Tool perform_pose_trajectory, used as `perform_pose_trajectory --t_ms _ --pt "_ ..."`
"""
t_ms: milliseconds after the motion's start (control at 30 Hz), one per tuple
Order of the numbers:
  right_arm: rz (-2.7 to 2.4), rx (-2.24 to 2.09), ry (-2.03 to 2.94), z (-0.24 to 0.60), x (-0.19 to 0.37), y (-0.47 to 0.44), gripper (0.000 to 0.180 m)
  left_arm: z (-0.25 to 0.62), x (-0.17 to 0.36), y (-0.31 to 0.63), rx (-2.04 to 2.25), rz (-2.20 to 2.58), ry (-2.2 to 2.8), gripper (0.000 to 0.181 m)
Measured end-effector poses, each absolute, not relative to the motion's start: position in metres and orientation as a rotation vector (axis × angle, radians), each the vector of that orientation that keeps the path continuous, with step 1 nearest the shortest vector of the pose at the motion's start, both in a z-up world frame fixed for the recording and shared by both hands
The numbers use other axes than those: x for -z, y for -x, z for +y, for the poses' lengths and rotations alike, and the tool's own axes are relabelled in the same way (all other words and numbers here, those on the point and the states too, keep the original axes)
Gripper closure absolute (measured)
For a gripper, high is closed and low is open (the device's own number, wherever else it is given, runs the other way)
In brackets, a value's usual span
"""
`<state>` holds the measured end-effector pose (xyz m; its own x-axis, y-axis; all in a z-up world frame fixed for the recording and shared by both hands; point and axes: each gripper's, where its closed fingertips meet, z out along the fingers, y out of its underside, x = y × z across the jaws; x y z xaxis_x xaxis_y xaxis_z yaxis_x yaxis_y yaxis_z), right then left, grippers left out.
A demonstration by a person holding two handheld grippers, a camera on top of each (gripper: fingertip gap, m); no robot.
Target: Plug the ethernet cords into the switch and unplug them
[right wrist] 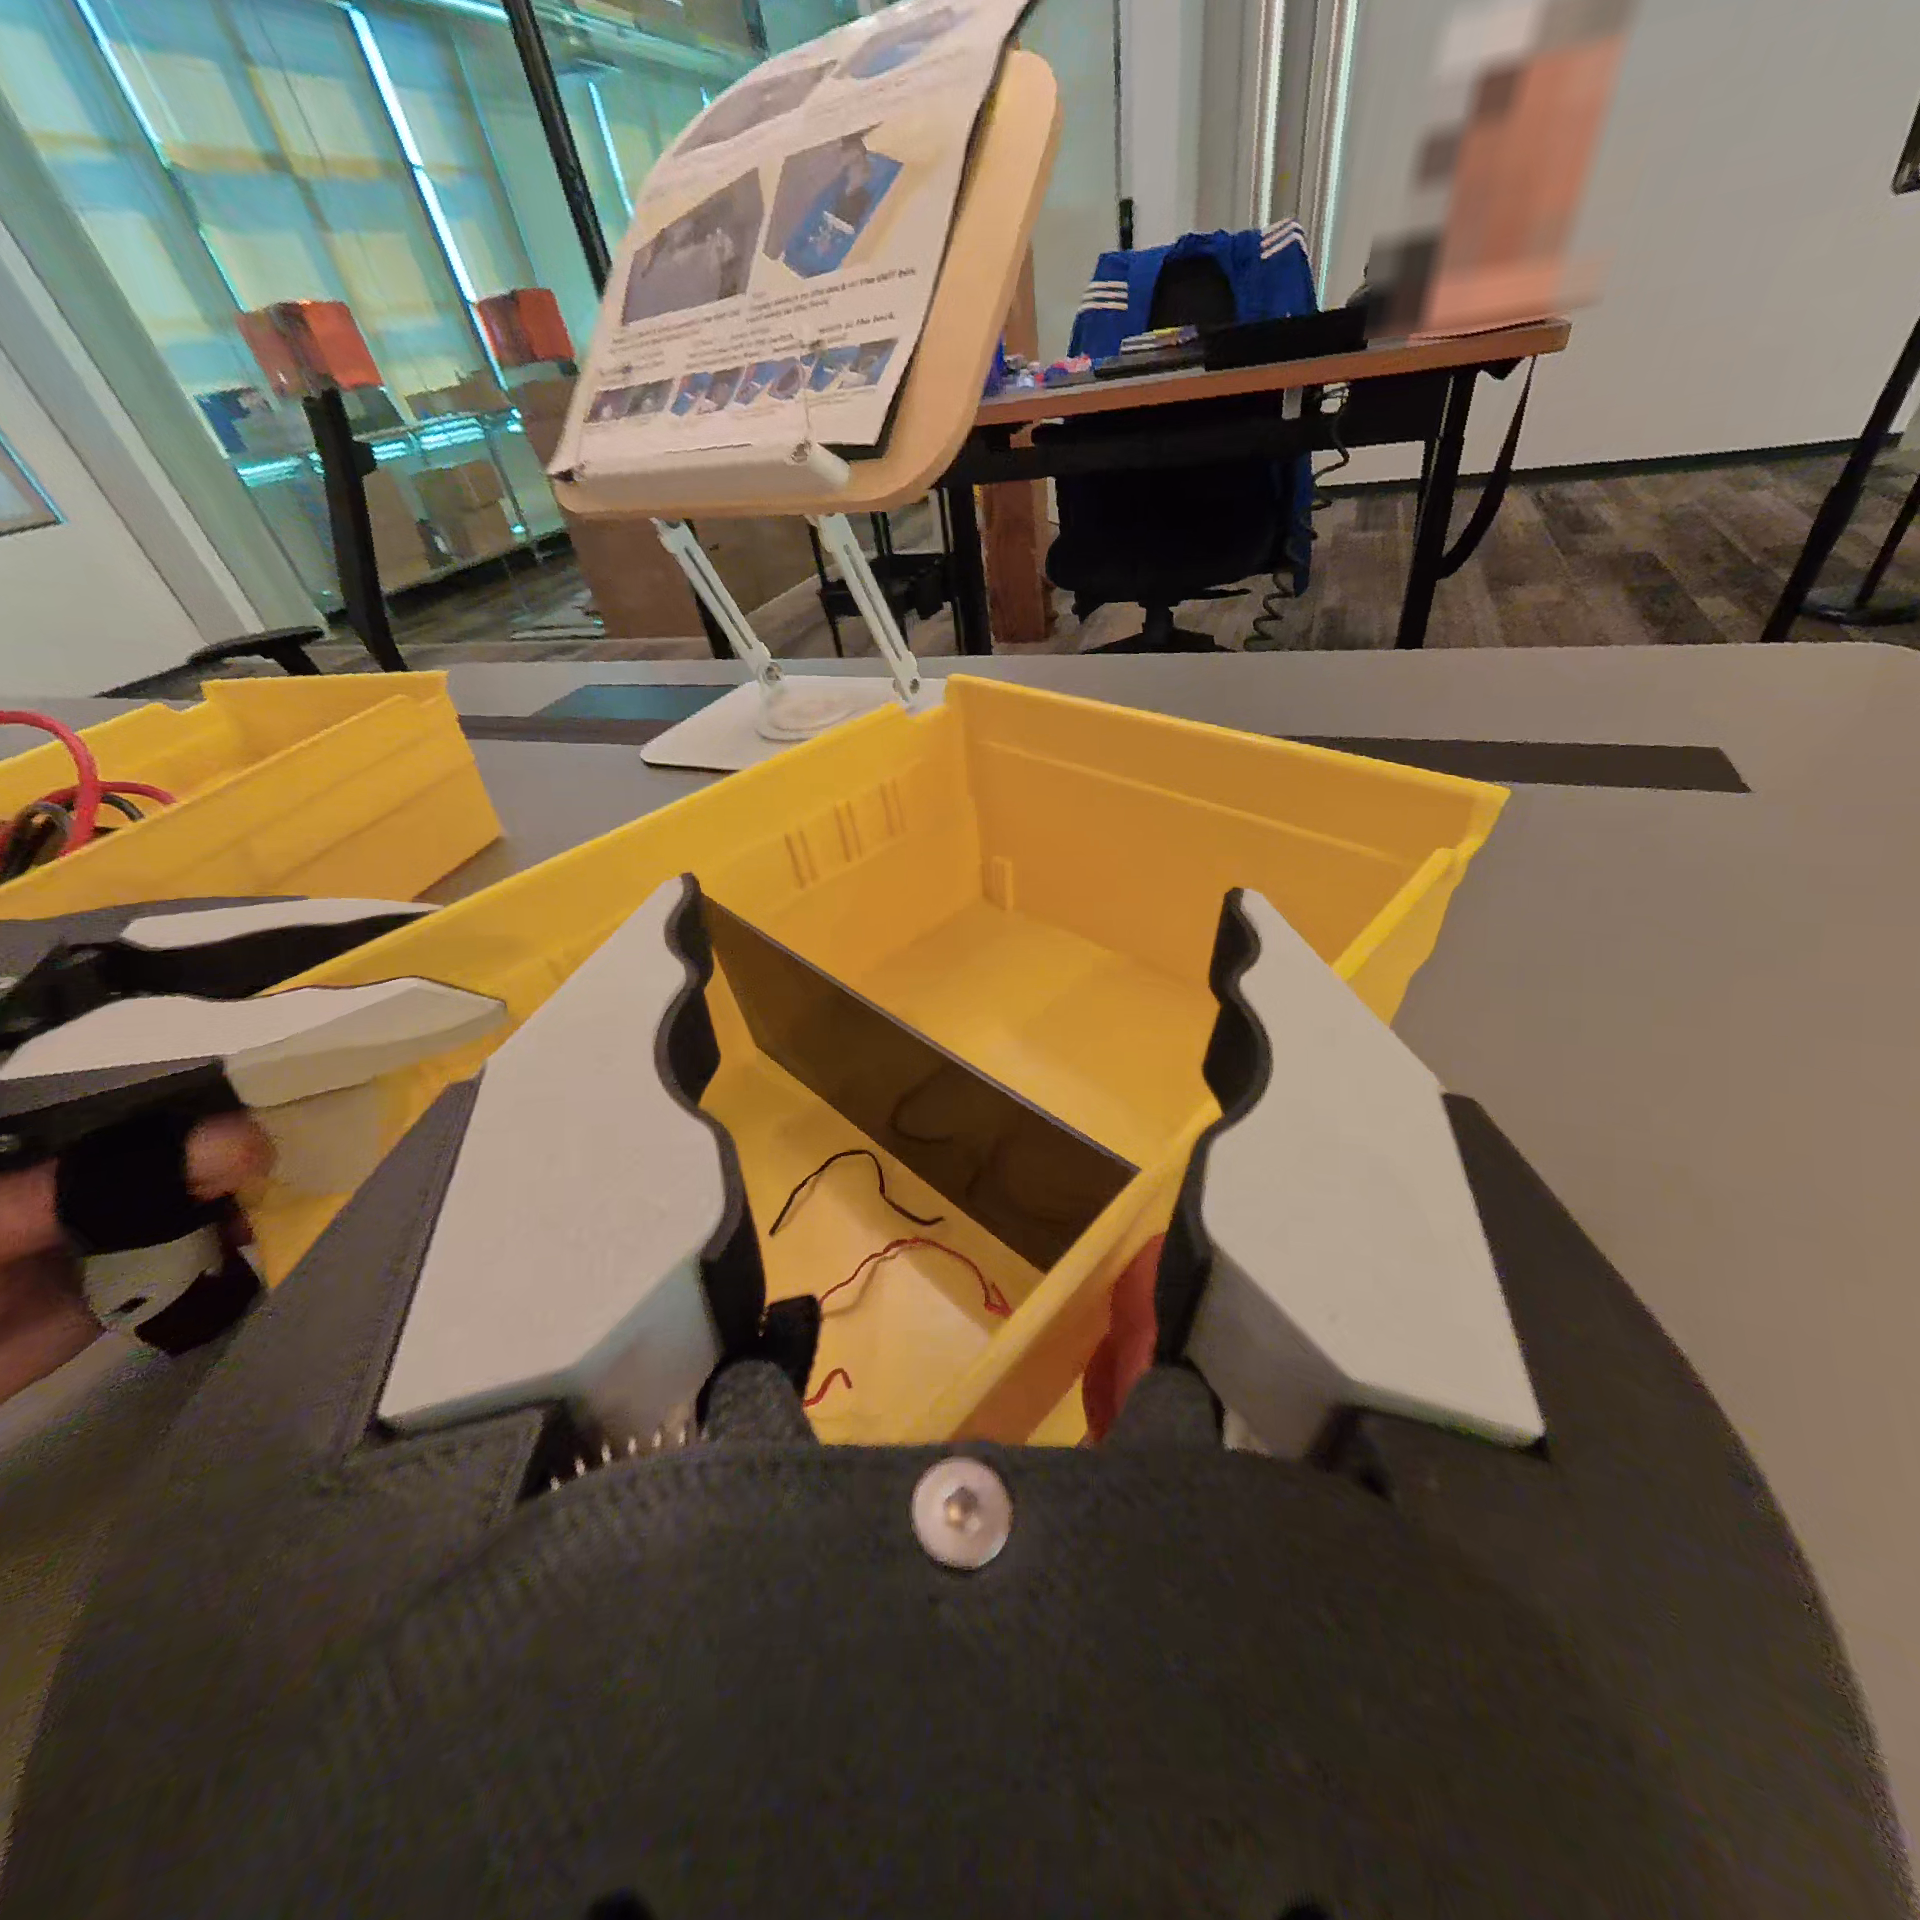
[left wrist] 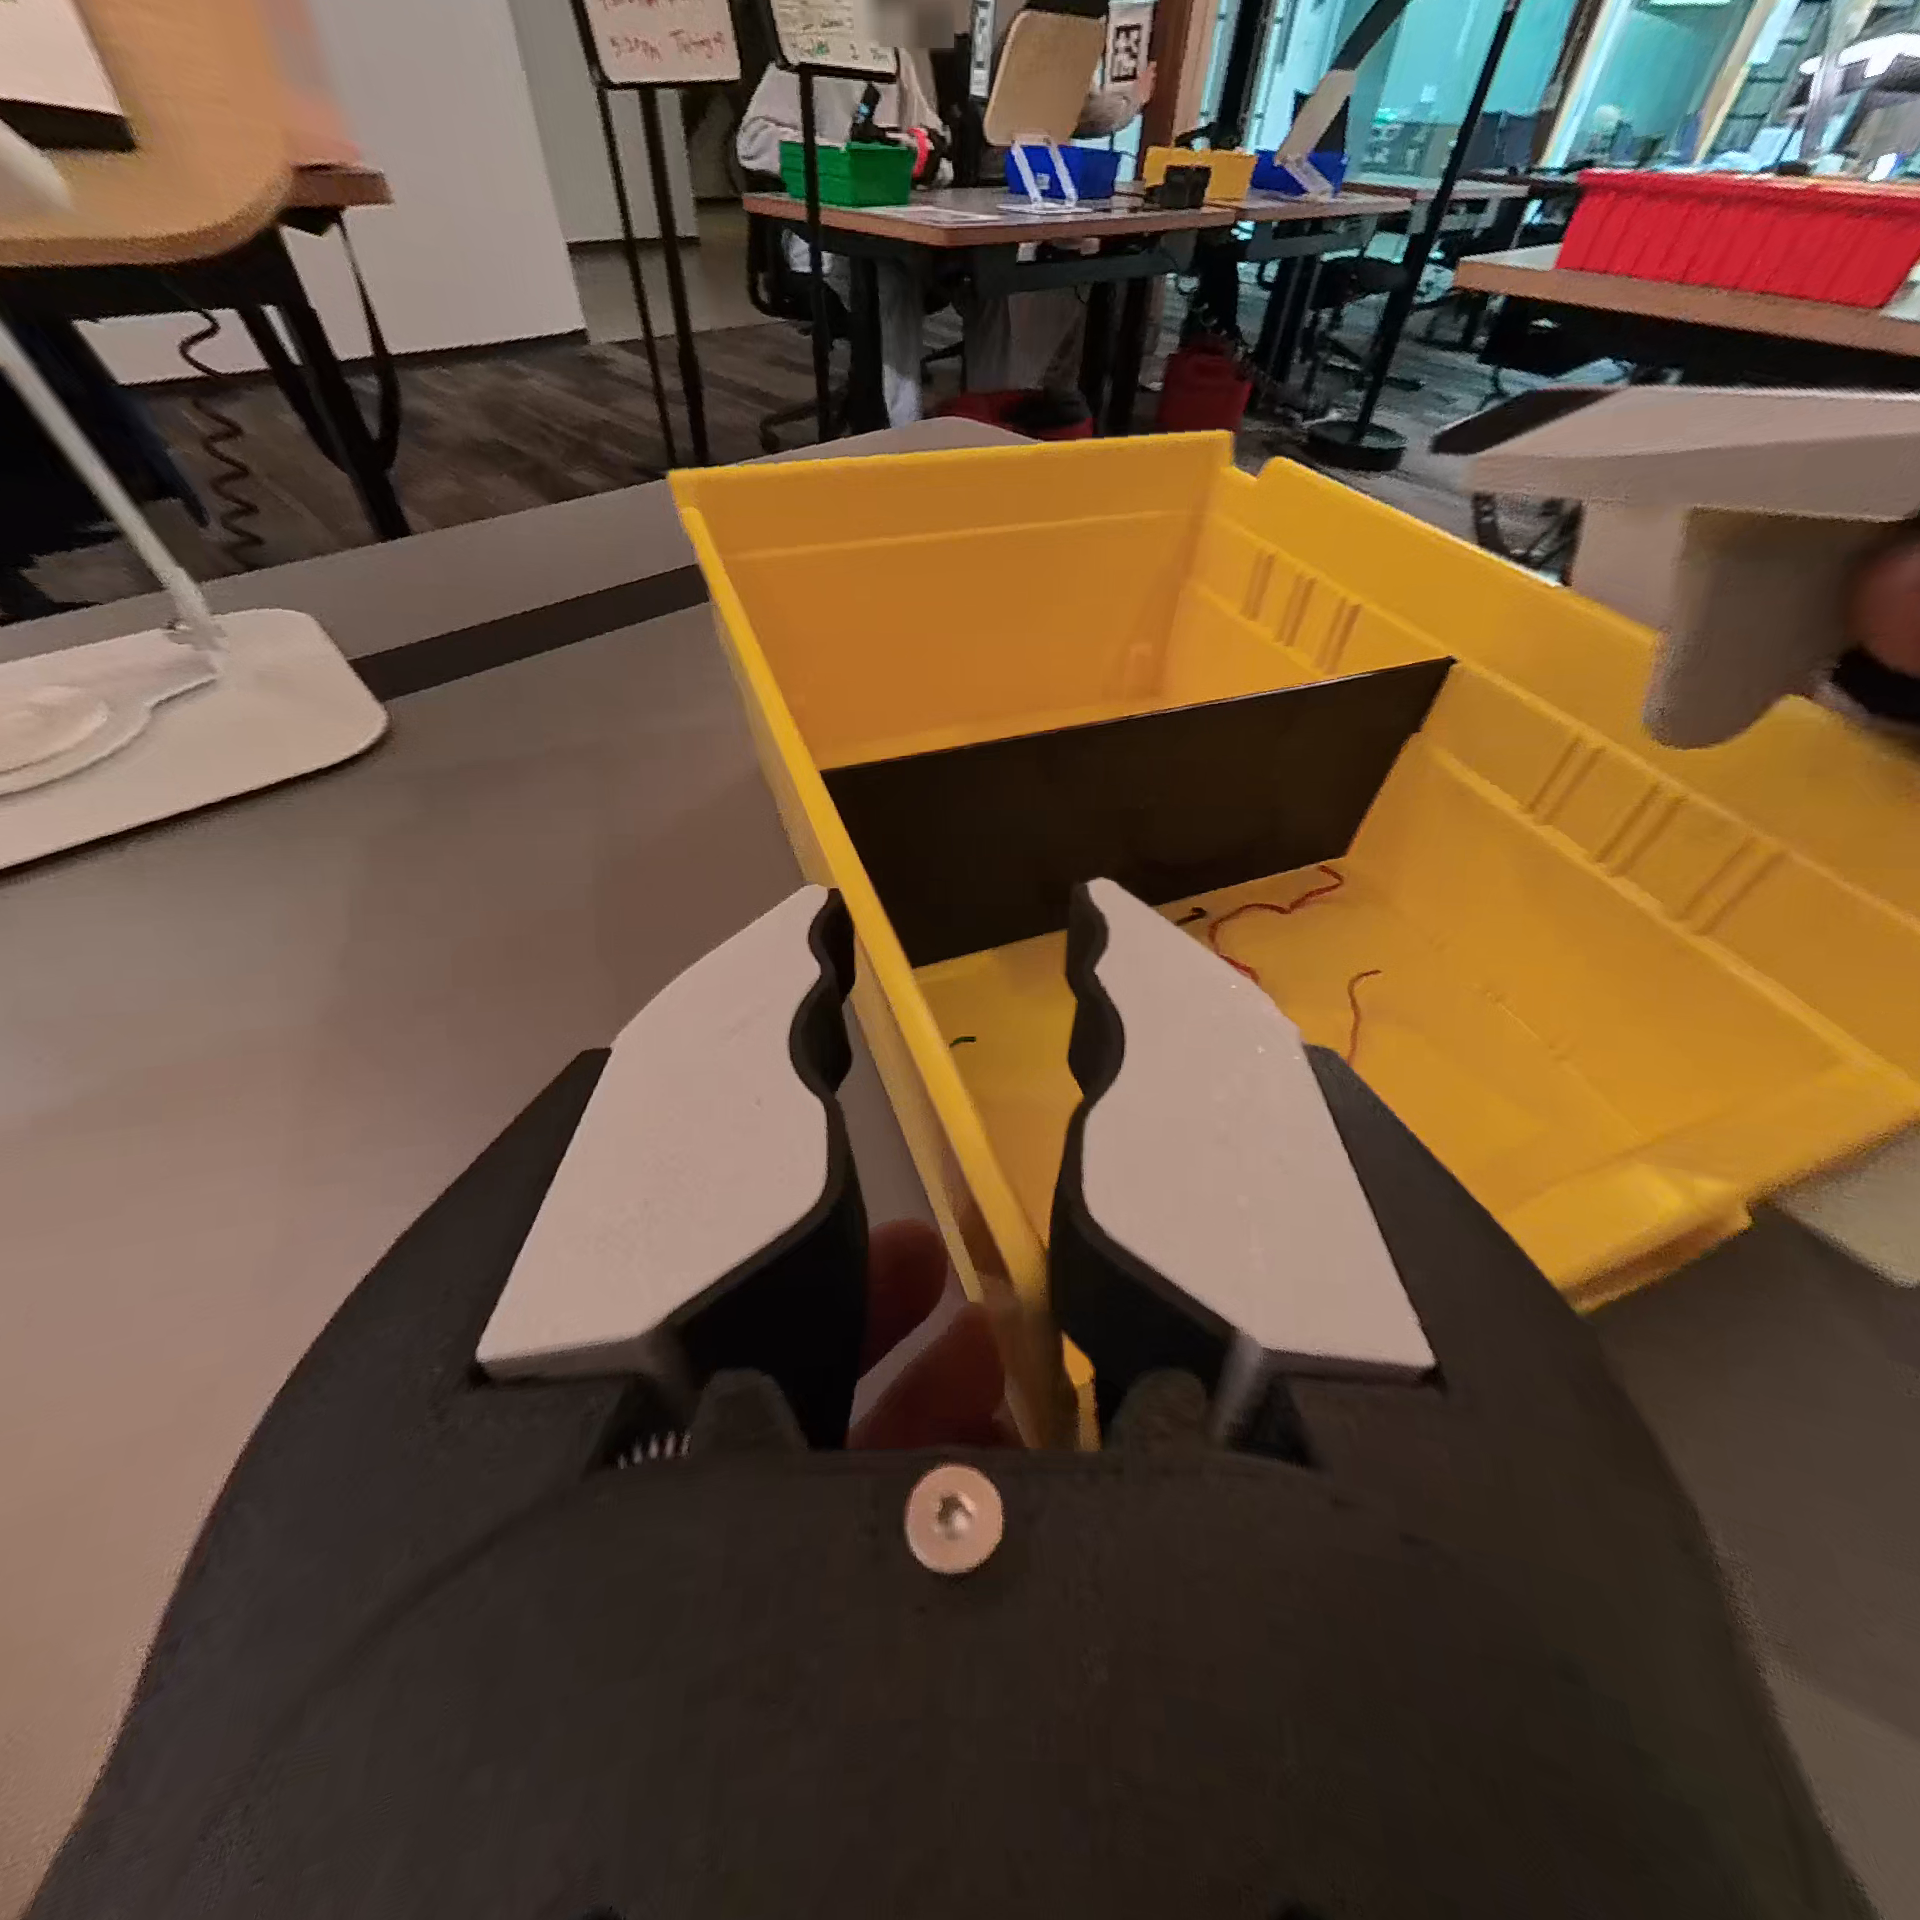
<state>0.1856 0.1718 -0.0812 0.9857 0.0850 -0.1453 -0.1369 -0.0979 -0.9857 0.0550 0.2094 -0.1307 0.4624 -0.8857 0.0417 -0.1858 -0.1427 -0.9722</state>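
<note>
No switch is in view. A yellow bin (left wrist: 935, 623) with a black divider (left wrist: 1122, 810) stands on the grey table. Thin red wire strands (left wrist: 1278, 914) lie in its near compartment. My left gripper (left wrist: 951, 904) is open, and the bin's left wall runs between its fingers. My right gripper (right wrist: 958, 899) is open wide and empty over the near compartment of the bin (right wrist: 1195, 800), above the divider (right wrist: 914, 1081) and the thin red strands (right wrist: 935, 1262) and black strands (right wrist: 842, 1174). Red and black cords (right wrist: 73, 790) lie in a second yellow bin (right wrist: 312, 790) at far left.
A tilted document stand (right wrist: 810, 312) rises behind the bin on a white base (left wrist: 156, 717). A finger of the right gripper (left wrist: 1714, 447) shows blurred over the bin's right side. Desks, coloured bins and a seated person are in the background.
</note>
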Motion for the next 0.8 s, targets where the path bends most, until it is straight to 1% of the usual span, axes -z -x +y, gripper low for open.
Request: perform_pose_trajectory --t_ms 67,100,233,367,467,533,567,667,733,800 --pt "0.043 -0.142 1.721 0.171 0.090 -0.193 0.083 0.199 0.131 -0.060 0.844 0.943 1.626 0.140" --pt "0.027 -0.116 1.751 0.171 0.094 -0.195 0.081 0.193 0.130 -0.064 0.873 0.949 1.626 0.135" --pt "-0.036 -0.006 1.859 0.174 0.103 -0.212 0.085 0.174 0.127 -0.077 0.971 0.946 1.624 0.118" --pt "-0.140 -0.084 1.992 0.186 0.111 -0.231 0.083 0.158 0.123 -0.095 1.117 0.927 1.628 0.107" --pt "-0.114 -0.134 2.021 0.199 0.115 -0.256 0.085 0.152 0.117 -0.111 1.264 0.901 1.651 0.094" --pt "-0.116 -0.122 2.019 0.204 0.115 -0.270 0.089 0.151 0.113 -0.117 1.337 0.918 1.677 0.094" --pt "-0.115 -0.101 2.019 0.205 0.113 -0.276 0.090 0.152 0.107 -0.116 1.361 0.916 1.672 0.091" --pt "-0.096 0.160 2.010 0.197 0.097 -0.305 0.091 0.157 0.076 -0.096 1.299 0.924 1.587 0.091" --pt "-0.101 0.326 1.914 0.187 0.067 -0.310 0.091 0.163 0.046 -0.072 1.228 0.926 1.508 0.091" --pt "-0.131 0.391 1.841 0.179 0.042 -0.295 0.089 0.178 0.019 -0.039 1.098 0.921 1.441 0.092"
